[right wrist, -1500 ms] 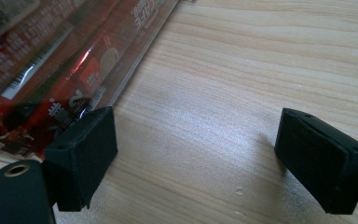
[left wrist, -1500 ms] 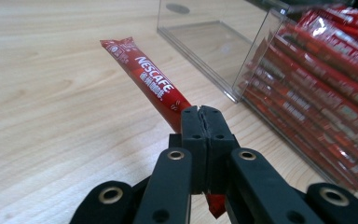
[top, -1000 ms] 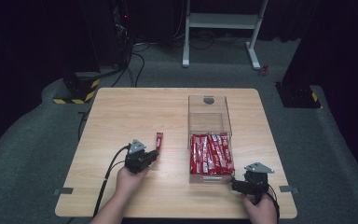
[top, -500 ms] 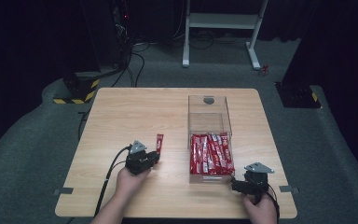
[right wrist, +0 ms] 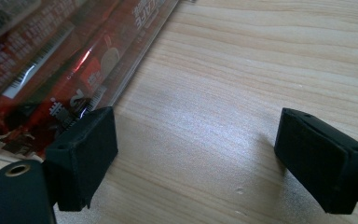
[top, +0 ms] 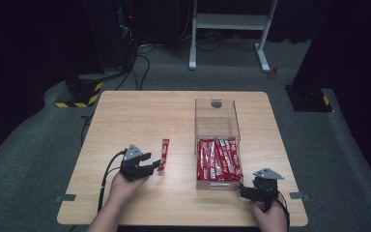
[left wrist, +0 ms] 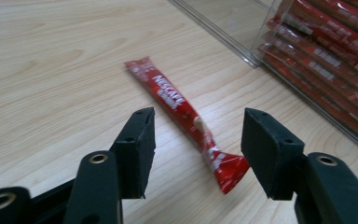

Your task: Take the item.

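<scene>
The table (top: 140,116) is carrying a clear box (top: 217,121) of red sticks at three o'clock; the left claw (top: 155,164) has just been opening, empty, its tips flanking the loose red sachet (top: 164,153)'s near end; the right claw (top: 243,192) is resting apart at five o'clock.

A pale wooden table (top: 140,111) carries one red stick sachet (top: 164,153) just past the left fingers (top: 153,166), and a clear plastic box (top: 217,126) beside the right fingers (top: 244,191).

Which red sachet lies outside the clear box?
The single red sachet lying alone on the table, by the left gripper; the others are packed inside the clear box.
</scene>
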Demonstrator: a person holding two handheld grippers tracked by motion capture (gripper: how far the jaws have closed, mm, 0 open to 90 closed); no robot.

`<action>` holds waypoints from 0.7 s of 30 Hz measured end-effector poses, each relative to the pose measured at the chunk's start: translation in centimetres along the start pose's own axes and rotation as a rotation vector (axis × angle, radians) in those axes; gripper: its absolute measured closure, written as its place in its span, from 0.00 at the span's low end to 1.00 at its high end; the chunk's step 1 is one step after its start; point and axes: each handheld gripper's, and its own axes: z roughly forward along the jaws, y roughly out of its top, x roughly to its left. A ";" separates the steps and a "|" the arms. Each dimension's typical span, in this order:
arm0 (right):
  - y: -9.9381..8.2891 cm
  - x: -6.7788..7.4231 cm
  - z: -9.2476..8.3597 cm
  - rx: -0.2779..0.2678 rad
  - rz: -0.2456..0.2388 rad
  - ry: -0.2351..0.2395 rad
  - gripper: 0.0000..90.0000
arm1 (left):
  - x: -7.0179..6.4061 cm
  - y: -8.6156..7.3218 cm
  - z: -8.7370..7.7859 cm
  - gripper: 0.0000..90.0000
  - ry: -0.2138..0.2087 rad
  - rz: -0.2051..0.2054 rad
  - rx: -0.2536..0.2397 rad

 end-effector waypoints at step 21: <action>-0.1 0.0 -0.1 0.000 0.000 0.002 0.15 | 3.8 -4.5 -6.0 0.44 0.137 0.032 0.081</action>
